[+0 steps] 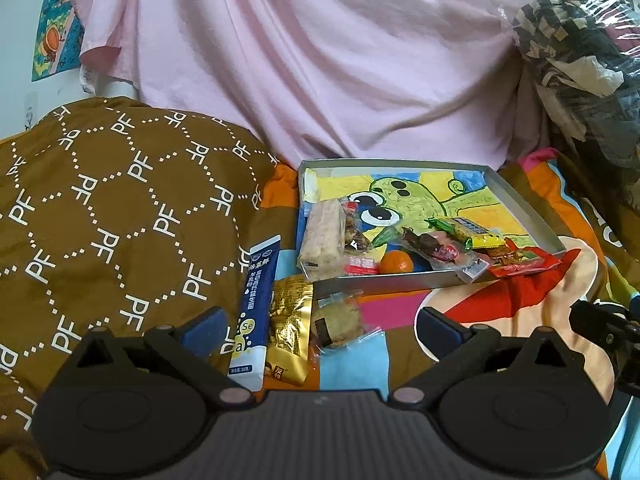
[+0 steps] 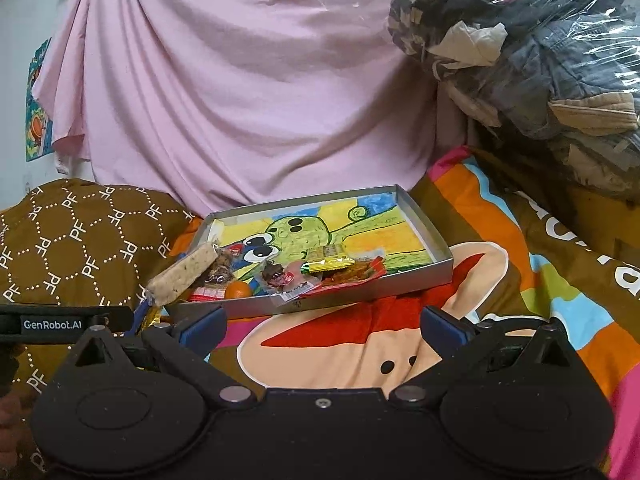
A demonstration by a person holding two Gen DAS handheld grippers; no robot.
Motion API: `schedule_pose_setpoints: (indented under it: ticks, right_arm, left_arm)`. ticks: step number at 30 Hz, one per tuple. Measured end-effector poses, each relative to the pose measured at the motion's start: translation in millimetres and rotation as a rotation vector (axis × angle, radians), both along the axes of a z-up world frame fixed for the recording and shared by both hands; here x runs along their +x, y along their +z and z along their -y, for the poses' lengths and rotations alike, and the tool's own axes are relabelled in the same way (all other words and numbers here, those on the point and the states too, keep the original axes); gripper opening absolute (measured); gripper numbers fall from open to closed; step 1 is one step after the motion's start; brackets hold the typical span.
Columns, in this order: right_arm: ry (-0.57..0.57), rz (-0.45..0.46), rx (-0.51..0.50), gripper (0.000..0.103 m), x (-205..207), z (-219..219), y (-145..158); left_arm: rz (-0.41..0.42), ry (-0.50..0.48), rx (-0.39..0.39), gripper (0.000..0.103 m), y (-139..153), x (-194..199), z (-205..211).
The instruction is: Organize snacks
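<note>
A shallow grey tray (image 1: 516,196) (image 2: 432,224) with a cartoon picture on its floor lies on the bedspread. Along its near side sit a pale cereal bar (image 1: 322,236) (image 2: 184,276), a small orange (image 1: 396,263) (image 2: 239,290) and several wrapped snacks (image 1: 460,240) (image 2: 340,270). In front of the tray lie a blue sachet (image 1: 256,312), a gold packet (image 1: 290,328) and a clear-wrapped biscuit (image 1: 338,322). My left gripper (image 1: 320,330) is open above these three. My right gripper (image 2: 322,326) is open over bare bedspread, just short of the tray.
A brown pillow (image 1: 120,208) printed with "PF" lies left of the tray. Pink cloth (image 2: 240,92) hangs behind it. A plastic-wrapped bundle of clothes (image 2: 540,52) is piled at the back right. The colourful bedspread (image 2: 520,280) stretches right.
</note>
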State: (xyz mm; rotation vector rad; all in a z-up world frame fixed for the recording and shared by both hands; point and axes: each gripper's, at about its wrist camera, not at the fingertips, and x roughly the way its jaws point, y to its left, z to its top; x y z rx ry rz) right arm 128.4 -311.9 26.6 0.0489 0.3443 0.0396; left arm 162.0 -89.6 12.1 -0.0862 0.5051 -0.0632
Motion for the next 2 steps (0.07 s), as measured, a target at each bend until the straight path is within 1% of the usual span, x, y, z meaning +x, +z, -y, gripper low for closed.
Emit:
schedule_pose_setpoints:
  ticks: [2]
  right_arm:
    - [0.0, 0.0, 0.001, 0.102, 0.0, 0.1, 0.0]
  left_arm:
    - [0.001, -0.001, -0.001, 0.103, -0.2, -0.1, 0.0]
